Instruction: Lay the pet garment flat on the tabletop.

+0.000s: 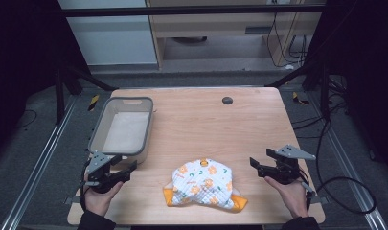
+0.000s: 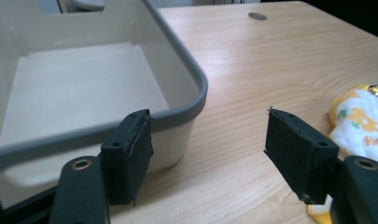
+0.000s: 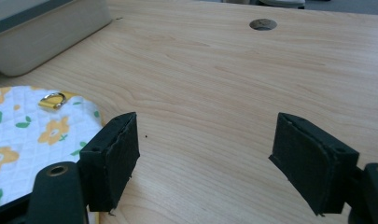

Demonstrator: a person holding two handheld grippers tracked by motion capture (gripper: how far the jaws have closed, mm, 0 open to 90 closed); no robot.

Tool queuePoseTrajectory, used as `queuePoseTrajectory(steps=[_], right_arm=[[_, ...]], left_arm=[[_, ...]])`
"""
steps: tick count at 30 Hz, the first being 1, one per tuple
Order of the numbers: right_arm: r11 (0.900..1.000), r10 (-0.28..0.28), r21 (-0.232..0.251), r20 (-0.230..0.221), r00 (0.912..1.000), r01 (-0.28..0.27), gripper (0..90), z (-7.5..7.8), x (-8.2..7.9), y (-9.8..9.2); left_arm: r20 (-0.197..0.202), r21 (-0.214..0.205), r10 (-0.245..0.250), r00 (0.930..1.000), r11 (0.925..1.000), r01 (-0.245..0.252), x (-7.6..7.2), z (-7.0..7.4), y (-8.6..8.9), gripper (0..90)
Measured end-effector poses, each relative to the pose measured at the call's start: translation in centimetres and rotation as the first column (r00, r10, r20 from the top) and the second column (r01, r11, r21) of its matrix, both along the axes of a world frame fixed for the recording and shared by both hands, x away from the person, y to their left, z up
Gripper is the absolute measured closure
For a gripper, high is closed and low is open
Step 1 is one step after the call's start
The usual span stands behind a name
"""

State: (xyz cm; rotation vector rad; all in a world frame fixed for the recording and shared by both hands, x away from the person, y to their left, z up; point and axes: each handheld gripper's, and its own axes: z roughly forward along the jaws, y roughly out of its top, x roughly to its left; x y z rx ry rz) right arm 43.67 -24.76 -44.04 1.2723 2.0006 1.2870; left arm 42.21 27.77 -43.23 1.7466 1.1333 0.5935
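Lower centre of frame: white quilted flower-print cloth with orange trim (image 1: 204, 189) laid between left gripper (image 1: 119, 168) and right gripper (image 1: 261, 164) | long axis seen left-to-right | both fingers released, nothing grasped | right judged slightly nearer.

Black claws (image 1: 119, 168) w/ grey plates, cables; dark sleeves (image 1: 93, 221).

Light wood table (image 1: 191, 120) with a little round hole (image 1: 227, 100) near the far edge. It sits on a grey carpet floor (image 1: 33, 143), with metal rails (image 1: 36, 163) running along both sides and yellow-black striped tape (image 1: 93, 102) stuck on the floor. Black cables (image 1: 342, 191) loop on the right. Behind it there's a pale wood cabinet (image 1: 220, 28) and a white panel (image 1: 110, 33). Both sides are pretty dark.
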Motion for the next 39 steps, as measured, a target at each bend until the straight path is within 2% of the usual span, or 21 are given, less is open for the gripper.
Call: queuePoseTrajectory(steps=[8,18,22,30,36,39], right_arm=[[0.9994,0.032,0.014,0.01,0.9995,-0.032,22.4,1.1,1.2,1.3],[0.9989,0.045,0.011,0.025,0.9987,-0.045,21.8,2.4,2.3,2.5],[0.9982,0.06,0.008,0.028,0.9978,-0.06,21.8,2.4,2.7,3.2],[0.994,0.109,0.002,0.011,0.994,-0.109,23.0,1.6,2.8,4.9],[0.9845,0.174,-0.017,-0.021,0.9845,-0.175,26.3,1.1,2.3,6.3],[0.9803,0.195,-0.027,-0.035,0.9803,-0.196,28.4,0.7,2.3,6.8]], left_arm=[[0.028,-0.019,-0.028,0.9992,0.9994,0.028,1.1,1.4,-1.9,34.4],[0.033,0.017,-0.102,0.9943,0.9947,0.101,2.3,2.1,-5.3,36.5],[0.016,0.015,-0.124,0.9921,0.9922,0.124,2.7,2.0,-6.4,37.2],[-0.023,0.037,-0.168,0.9856,0.985,0.168,2.9,1.3,-8.1,37.5],[-0.062,0.027,-0.192,0.9795,0.9807,0.194,2.9,0.7,-8.9,37.9],[-0.09,0.039,-0.209,0.9737,0.9761,0.214,3.0,0.1,-9.5,37.6]])
